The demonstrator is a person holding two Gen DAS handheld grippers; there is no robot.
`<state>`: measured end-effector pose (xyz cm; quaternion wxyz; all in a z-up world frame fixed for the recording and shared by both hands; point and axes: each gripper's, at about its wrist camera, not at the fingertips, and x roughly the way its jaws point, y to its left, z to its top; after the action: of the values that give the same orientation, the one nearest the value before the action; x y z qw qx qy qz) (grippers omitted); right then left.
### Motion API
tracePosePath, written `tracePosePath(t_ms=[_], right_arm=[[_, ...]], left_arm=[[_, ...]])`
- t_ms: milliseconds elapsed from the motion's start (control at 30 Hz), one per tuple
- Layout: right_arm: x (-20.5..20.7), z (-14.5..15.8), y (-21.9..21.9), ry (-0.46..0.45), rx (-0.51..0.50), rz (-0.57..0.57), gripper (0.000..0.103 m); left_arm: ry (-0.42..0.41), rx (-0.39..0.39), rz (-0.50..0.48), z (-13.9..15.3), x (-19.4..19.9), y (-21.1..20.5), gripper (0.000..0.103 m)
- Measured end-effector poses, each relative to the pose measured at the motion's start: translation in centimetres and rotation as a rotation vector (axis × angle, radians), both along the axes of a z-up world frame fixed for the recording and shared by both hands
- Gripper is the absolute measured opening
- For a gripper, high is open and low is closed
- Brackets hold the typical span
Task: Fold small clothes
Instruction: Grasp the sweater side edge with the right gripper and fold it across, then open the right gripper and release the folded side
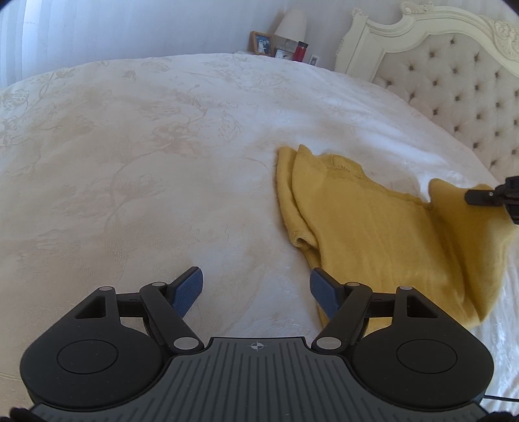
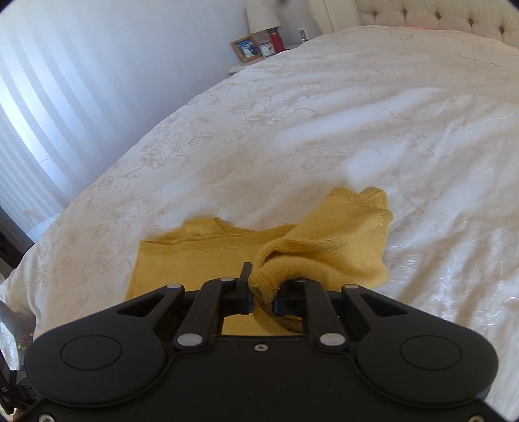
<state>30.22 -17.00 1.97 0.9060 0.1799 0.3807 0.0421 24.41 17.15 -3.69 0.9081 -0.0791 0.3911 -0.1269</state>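
yellow knit top lies on the bed, on a white cover with pale flower shapes. it is partly folded, with one sleeve laid flat along its side. the left tongs are spread wide with nothing between them. they hang over the bare cover, just beside the near edge of the top, and the blue pad on one finger sits right by the yellow cloth. the right tongs are squeezed tight on a bunch of the yellow knit, and that part of the top is lifted off the bed while the rest lies flat. from the left view the right tongs peek in at the far edge of the picture, pinching the raised corner. behind the bed stands a cream headboard with buttons in it. on a little stand at the far side of the bed are a lamp, a photo frame, a small clock and a red bottle. striped light falls on the wall.
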Motion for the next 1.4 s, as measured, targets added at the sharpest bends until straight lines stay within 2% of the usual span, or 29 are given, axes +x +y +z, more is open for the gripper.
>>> tracePosePath(t_ms=[167,333,533,633,733,833,967,1033,1167,1267,1400], right_arm=[[1.9,-0.2,7.0,0.012,0.014,0.093,0.019],[3.1,-1.7,11.7,0.036,0.013,0.145,0.019],[4.0,-3.9,14.8,0.091,-0.103,0.169,0.019],[4.4,-5.2,15.3,0.147,-0.085,0.2,0.026],[3.6,-4.7,15.2,0.111,-0.05,0.245,0.032],[2.6,-3.8,14.3,0.067,0.035,0.292,0.038],[1.5,-2.7,12.4,0.024,0.174,0.29,0.037],[1.1,-2.4,11.4,-0.001,0.186,0.262,0.037],[0.0,-2.4,10.2,-0.034,0.112,0.198,0.037],[-0.6,-3.7,9.5,-0.002,0.149,0.19,0.037],[-2.1,-6.3,10.7,0.095,0.19,0.311,0.037]], left_arm=[[-0.003,-0.031,0.012,0.3,0.0,0.9,0.072],[-0.011,-0.036,0.031,0.6,0.0,1.8,0.072],[-0.001,-0.062,0.042,0.7,0.1,2.4,0.072],[0.008,-0.063,0.044,0.4,0.1,2.4,0.072],[0.019,-0.069,0.047,0.1,0.2,2.5,0.072],[0.026,-0.075,0.044,-0.1,0.3,2.4,0.072],[0.019,-0.07,0.033,-0.2,0.1,2.2,0.072],[0.012,-0.068,0.026,-0.3,0.3,2.2,0.072],[-0.002,-0.076,0.018,-0.2,0.1,2.2,0.072],[-0.02,-0.074,0.017,-0.1,-0.1,2.1,0.072],[-0.05,-0.069,0.021,0.3,-0.4,2.0,0.072]])
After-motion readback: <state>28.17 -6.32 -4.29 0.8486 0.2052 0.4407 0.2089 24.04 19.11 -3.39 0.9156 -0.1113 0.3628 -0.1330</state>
